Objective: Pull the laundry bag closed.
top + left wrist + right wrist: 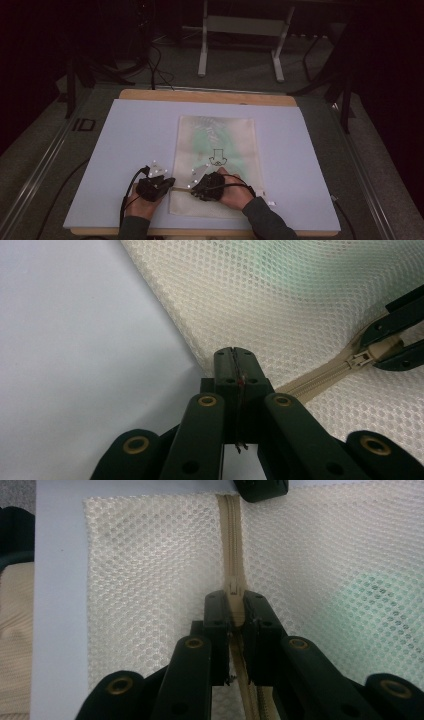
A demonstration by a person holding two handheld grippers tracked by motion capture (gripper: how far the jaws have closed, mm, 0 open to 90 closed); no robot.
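A cream-coloured mesh laundry bag with a beige zipper [216, 160] is laid flat on a pale blue-grey table mat [125, 145], near the person's edge of it, with something green seen faintly through the netting. The left gripper [170, 183] is seen at the bag's left edge; in the left gripper view [234, 365] its black jaws are pressed together at the corner where the beige zipper band [320, 382] ends, seemingly pinching the fabric edge. The right gripper [196, 188] is placed just beside it over the bag; in the right gripper view [235, 611] its jaws are clamped on the small beige zipper pull [234, 587], which lies along the zipper line.
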